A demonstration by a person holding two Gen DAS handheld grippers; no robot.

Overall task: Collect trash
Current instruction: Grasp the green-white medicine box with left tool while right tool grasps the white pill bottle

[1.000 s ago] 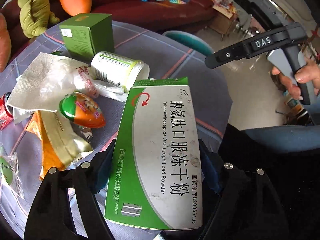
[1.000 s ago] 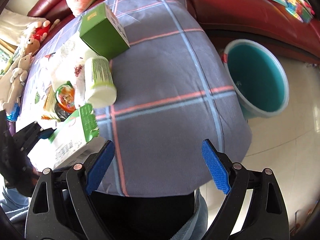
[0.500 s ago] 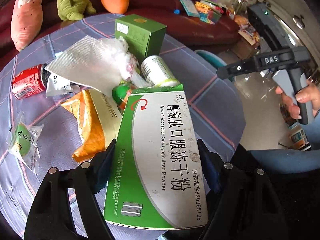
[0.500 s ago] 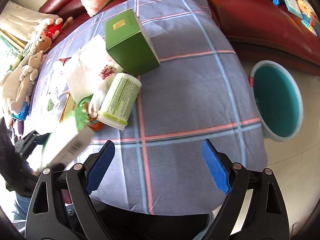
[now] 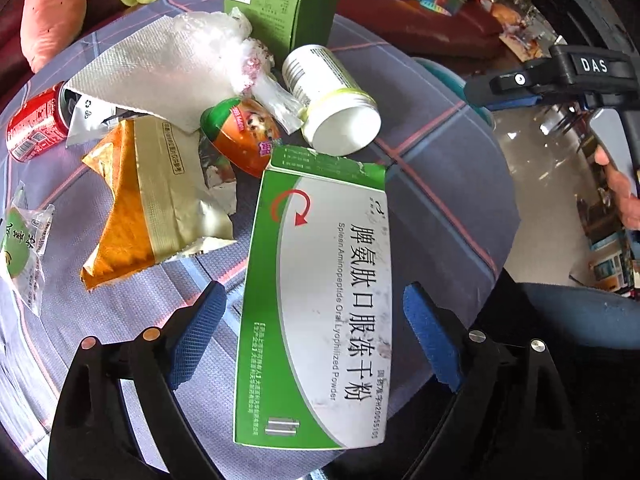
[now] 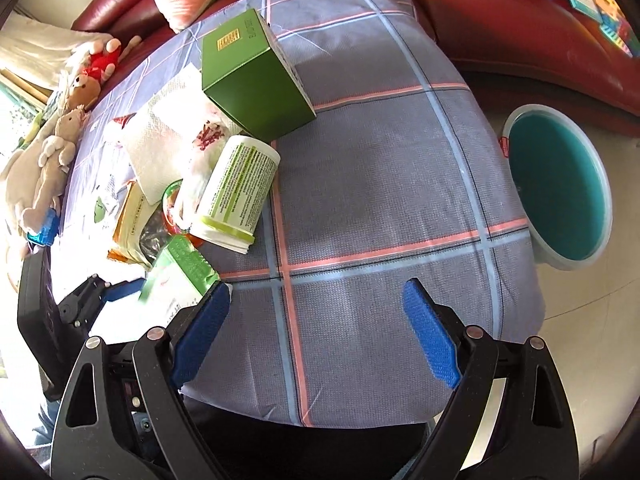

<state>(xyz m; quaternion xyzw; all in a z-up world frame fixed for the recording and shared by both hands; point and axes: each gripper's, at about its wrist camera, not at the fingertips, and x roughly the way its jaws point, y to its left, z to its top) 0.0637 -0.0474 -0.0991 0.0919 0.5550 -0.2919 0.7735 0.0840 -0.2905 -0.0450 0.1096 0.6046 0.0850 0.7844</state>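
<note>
A flat green-and-white medicine box [image 5: 320, 304] lies on the plaid tablecloth [image 5: 440, 160] between my left gripper's fingers; the left gripper [image 5: 316, 332] is open, its blue pads standing clear of the box's sides. The box also shows in the right wrist view [image 6: 176, 276]. My right gripper [image 6: 316, 332] is open and empty above the table's near edge. The teal bin [image 6: 560, 188] stands on the floor to the right of the table.
A pile of trash lies beyond the box: white canister [image 5: 332, 100], dark green box [image 5: 280, 8], paper towel [image 5: 152, 68], orange egg toy [image 5: 240, 132], orange-gold wrapper [image 5: 152, 196], red can [image 5: 32, 124]. Plush toys and a red sofa [image 6: 520, 20] lie behind.
My left gripper has opened off the medicine box, which now rests on the table. The left view swung left toward the trash pile. The right gripper stayed open.
</note>
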